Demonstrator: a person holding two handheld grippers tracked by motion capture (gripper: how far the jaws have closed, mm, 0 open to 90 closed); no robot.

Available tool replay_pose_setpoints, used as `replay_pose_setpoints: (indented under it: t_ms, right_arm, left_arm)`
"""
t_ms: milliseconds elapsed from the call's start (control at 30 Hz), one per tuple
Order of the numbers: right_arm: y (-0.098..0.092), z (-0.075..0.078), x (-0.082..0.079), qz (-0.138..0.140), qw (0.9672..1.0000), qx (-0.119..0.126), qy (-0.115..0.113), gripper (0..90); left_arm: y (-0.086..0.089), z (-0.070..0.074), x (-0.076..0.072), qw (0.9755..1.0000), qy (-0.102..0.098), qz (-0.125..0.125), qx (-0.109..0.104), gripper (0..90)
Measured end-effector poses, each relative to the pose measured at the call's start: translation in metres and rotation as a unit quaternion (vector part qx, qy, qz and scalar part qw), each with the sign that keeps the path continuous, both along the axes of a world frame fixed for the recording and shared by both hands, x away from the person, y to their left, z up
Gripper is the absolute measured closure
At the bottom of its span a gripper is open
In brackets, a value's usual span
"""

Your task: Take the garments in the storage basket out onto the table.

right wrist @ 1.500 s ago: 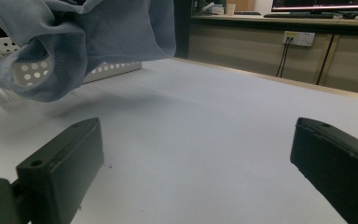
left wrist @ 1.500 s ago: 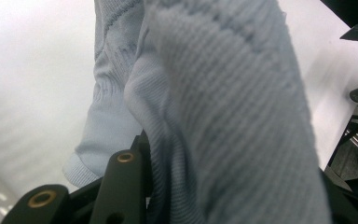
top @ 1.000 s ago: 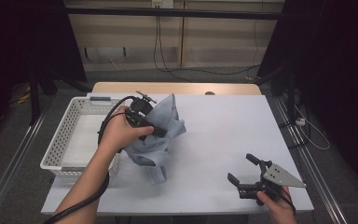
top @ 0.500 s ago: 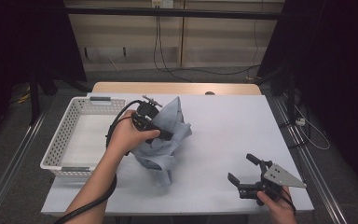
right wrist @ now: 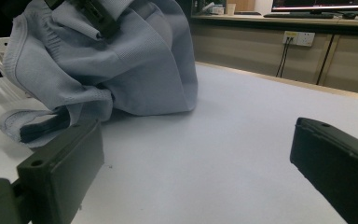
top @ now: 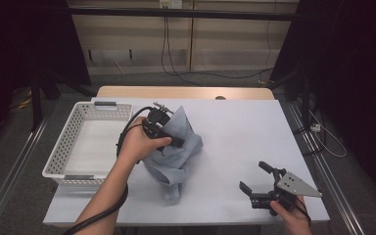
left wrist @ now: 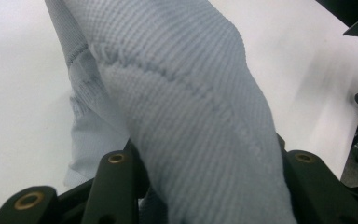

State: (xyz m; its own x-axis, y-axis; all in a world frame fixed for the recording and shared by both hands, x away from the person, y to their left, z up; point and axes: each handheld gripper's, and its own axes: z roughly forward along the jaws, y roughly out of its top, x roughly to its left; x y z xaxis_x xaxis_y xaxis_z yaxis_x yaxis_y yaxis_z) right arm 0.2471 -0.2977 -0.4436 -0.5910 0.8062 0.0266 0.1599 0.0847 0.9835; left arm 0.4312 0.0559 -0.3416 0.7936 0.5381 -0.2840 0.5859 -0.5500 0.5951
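Left gripper (top: 169, 133) has a fold of the pale blue-grey knit garment (top: 176, 154) between its jaws, held up off the table; its own view has the cloth bunched thick between the two black jaws, so they stand partly apart with fabric filling the gap. The jaw tips are buried in cloth and hard to make out from above. The garment hangs from the grip in a crumpled peak near the middle of the table, a little toward the left edge, its lower end trailing on the surface toward the near edge.

Right gripper (top: 262, 178) rests near the near right corner of the table, jaws spread wide with only bare tabletop between them. The hand (top: 289, 215) holding it is cut off at the picture's bottom edge.

No readable writing on the garment or grippers.

White perforated basket (top: 63, 161) sits along the left edge; a small dark tab on its near rim is too small to read. Table (top: 245, 132) has a plain white top with a strip of wood showing at the far edge. Behind it: wooden panelling, hanging cables, dark curtains at both sides.
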Motion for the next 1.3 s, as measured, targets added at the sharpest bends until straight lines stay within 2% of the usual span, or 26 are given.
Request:
replay_pose_setpoints:
  t_ms: [433, 800, 867, 1133, 1233, 1300]
  right_arm:
    - [0.0, 0.0, 0.0, 0.001, 1.0, 0.0, 0.001, 2.3]
    - [0.001, -0.001, 0.0, 0.002, 1.0, 0.0, 0.002, 2.3]
    - [0.001, -0.001, 0.0, 0.002, 1.0, 0.0, 0.002, 2.3]
    - [0.001, -0.001, 0.0, 0.002, 1.0, -0.001, 0.002, 2.3]
    - [0.001, -0.001, 0.0, 0.002, 1.0, -0.001, 0.003, 2.3]
    - [0.001, 0.0, 0.0, 0.003, 1.0, -0.001, 0.003, 2.3]
  left_arm:
    - [-0.005, 0.001, 0.0, 0.9999, -0.006, -0.002, 0.013, 49.7]
    - [-0.009, 0.004, 0.0, 0.9995, -0.017, -0.004, 0.025, 38.5]
    - [-0.008, 0.007, 0.0, 0.9995, -0.023, -0.002, 0.022, 37.2]
    - [-0.002, 0.01, -0.001, 0.9997, -0.02, 0.008, 0.01, 29.6]
    - [0.0, 0.009, -0.004, 0.9997, -0.021, 0.015, -0.001, 26.1]
    - [0.001, 0.009, -0.005, 0.9995, -0.027, 0.015, 0.003, 23.9]
